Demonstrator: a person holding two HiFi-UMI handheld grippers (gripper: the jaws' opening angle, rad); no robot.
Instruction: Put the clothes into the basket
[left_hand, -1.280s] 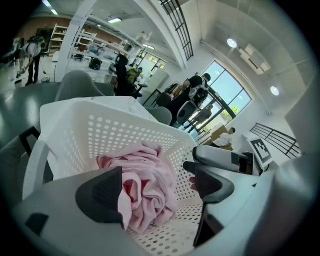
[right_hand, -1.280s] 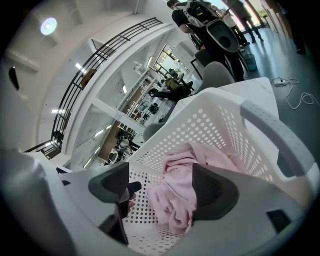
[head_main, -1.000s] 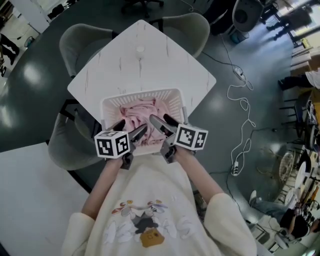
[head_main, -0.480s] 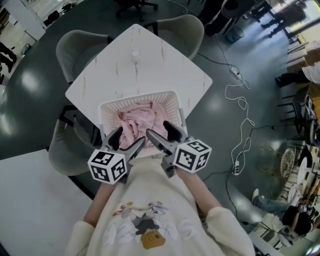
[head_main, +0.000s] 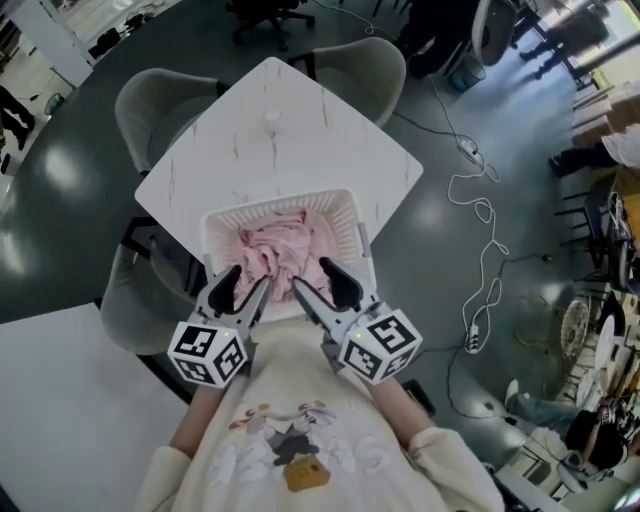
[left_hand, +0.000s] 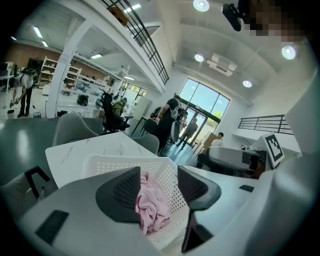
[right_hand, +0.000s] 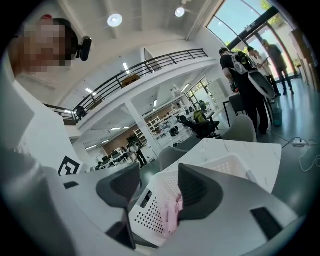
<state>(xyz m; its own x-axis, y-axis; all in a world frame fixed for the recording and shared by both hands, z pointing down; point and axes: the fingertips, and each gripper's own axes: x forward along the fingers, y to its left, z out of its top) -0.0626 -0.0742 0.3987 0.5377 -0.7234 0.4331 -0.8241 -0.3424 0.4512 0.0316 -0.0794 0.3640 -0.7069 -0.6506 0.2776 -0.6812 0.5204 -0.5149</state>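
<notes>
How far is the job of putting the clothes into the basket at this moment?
Done: the pink clothes lie inside the white basket on the table. In hand: nothing. The left gripper and the right gripper hover at the basket's near rim, and their jaws are closing with nothing between them. Left: no other clothes show on the table, so the job looks finished.

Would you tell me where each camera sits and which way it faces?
Head view: on the person's head, steeply down at table, basket and clothes; sweater, left gripper and right gripper show.
Left gripper view: on the left gripper, forward along its closing jaws, nothing between them, into the basket.
Right gripper view: on the right gripper, along its closing jaws, nothing between them, at the basket's side.
Shared: all show the basket holding clothes.
</notes>
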